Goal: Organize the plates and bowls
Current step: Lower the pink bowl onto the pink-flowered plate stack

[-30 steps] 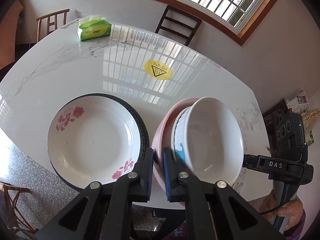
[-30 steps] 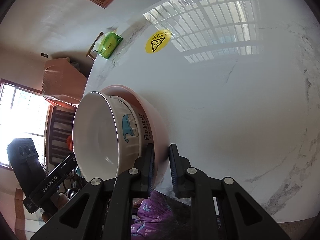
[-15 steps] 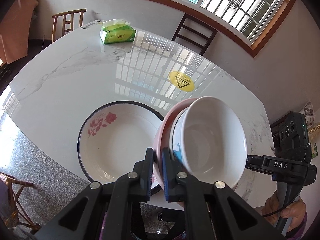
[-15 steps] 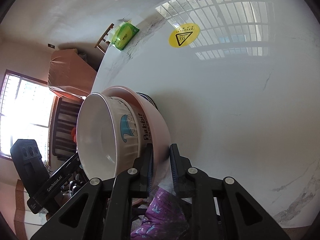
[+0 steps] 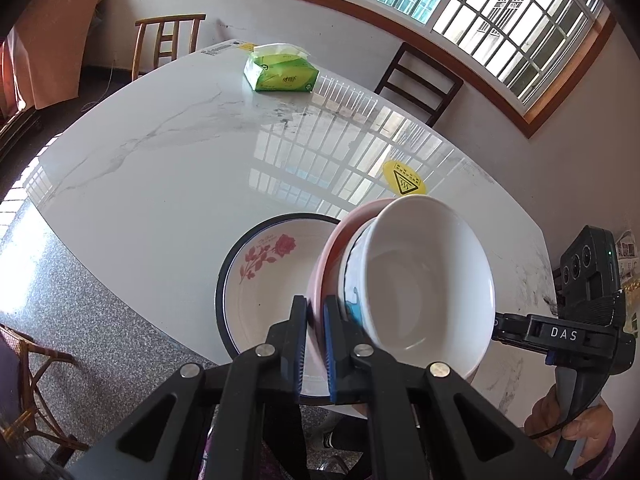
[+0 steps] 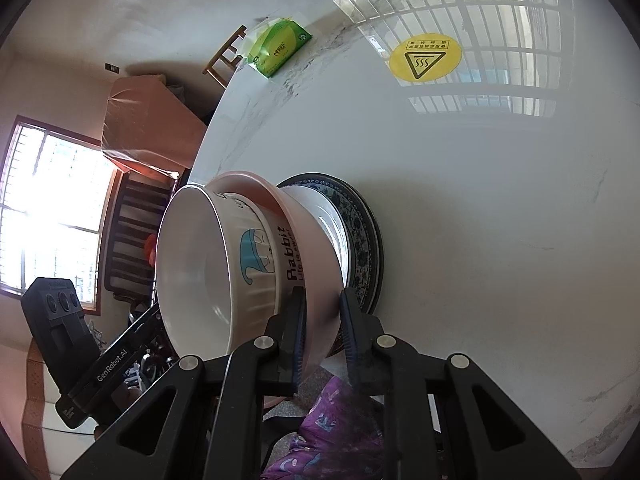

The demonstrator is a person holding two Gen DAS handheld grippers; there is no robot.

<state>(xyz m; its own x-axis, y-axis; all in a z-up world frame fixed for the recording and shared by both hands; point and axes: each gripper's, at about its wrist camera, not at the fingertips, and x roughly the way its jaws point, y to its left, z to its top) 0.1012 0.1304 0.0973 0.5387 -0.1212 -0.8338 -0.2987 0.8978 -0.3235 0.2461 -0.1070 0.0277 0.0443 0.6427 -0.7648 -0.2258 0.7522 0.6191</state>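
Note:
A pink bowl (image 5: 326, 264) with a white "Rabbit" bowl (image 5: 424, 276) nested in it hangs tilted above the table's near edge. My left gripper (image 5: 316, 314) is shut on the pink rim at one side. At the opposite side my right gripper (image 6: 323, 310) is shut on the same rim (image 6: 320, 248), and it shows at the right edge of the left wrist view as well. The white bowl (image 6: 200, 264) faces left in the right wrist view. A flowered plate with a dark rim (image 5: 260, 280) lies on the table, partly beneath the bowls, its patterned rim (image 6: 362, 240) showing.
The white marble table (image 5: 160, 180) carries a green tissue pack (image 5: 280, 74) at the far edge and a yellow warning sticker (image 5: 404, 178). Chairs (image 5: 420, 80) stand behind it. A person's hand (image 5: 568, 434) holds the right gripper's handle.
Both grippers have carried the stacked bowls sideways towards the flowered plate, which now lies partly under them. The grip on the pink rim is unchanged.

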